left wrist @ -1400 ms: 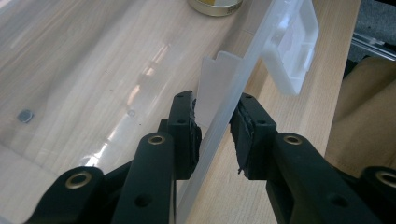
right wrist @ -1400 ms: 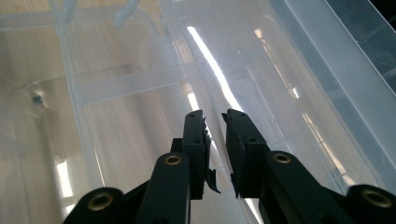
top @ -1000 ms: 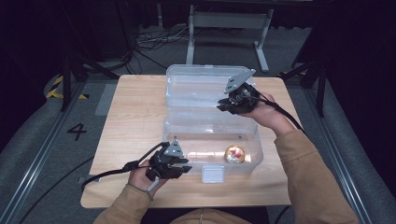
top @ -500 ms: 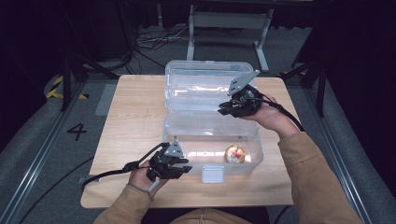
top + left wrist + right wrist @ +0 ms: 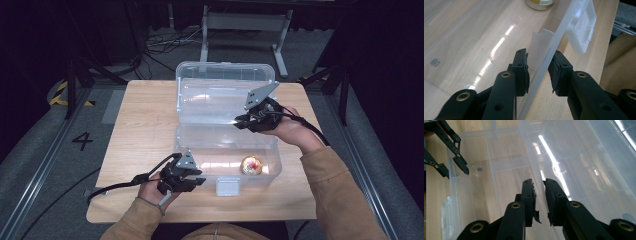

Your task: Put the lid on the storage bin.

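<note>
Risk: left gripper [image 5: 537,72] only straddles the front wall of the clear plastic storage box [image 5: 227,150] — jaws apart, wall between them, pads not clearly pressing; the base could slide on the wooden table [image 5: 145,120] if the lid gets pushed. Right gripper [image 5: 539,200] sits at the edge of the open lid [image 5: 225,82], jaws narrowly parted around the thin rim; whether they bite, I cannot tell — slick plastic may slip out. Box mid-table, latch [image 5: 226,186] at near edge, small round gold tin [image 5: 251,165] inside near its right end
</note>
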Available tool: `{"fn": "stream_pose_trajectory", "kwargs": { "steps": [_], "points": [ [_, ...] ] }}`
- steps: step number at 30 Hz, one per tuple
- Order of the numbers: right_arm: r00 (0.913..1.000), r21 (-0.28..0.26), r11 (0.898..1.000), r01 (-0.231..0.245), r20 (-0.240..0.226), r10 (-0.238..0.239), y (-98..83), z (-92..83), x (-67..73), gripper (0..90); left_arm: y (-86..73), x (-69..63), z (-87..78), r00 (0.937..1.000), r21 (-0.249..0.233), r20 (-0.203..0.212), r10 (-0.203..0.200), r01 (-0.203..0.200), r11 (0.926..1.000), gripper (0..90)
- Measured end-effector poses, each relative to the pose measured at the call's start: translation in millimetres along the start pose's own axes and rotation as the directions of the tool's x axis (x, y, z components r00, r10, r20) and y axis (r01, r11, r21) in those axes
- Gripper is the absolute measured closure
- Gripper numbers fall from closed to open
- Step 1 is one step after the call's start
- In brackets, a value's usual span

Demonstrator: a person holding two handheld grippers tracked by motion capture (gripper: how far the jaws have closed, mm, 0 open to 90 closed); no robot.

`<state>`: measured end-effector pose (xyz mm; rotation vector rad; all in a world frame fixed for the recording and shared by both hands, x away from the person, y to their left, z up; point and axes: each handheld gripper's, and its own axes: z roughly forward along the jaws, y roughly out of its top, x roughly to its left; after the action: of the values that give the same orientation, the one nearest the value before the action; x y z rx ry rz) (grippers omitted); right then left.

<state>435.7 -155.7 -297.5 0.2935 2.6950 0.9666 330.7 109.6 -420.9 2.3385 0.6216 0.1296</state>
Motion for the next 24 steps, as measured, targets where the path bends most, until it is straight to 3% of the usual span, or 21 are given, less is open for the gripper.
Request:
{"fn": "stream_pose_trajectory", "kwargs": {
  "steps": [9, 24],
  "points": [
    [0.9994, 0.008, 1.000, 0.029, 0.018, -0.030, -2.0, -3.3, 13.6, 78.2, 0.1, 0.1, 0.0, 1.0000, 0.001, 0.001, -0.001, 0.001, 1.0000, 69.1],
    [0.9995, 0.009, 0.999, 0.031, 0.006, -0.031, -5.9, -5.9, 24.3, 78.0, 0.1, 0.3, -0.1, 1.0000, 0.002, 0.001, 0.000, 0.000, 1.0000, 69.2]
  ]
}}
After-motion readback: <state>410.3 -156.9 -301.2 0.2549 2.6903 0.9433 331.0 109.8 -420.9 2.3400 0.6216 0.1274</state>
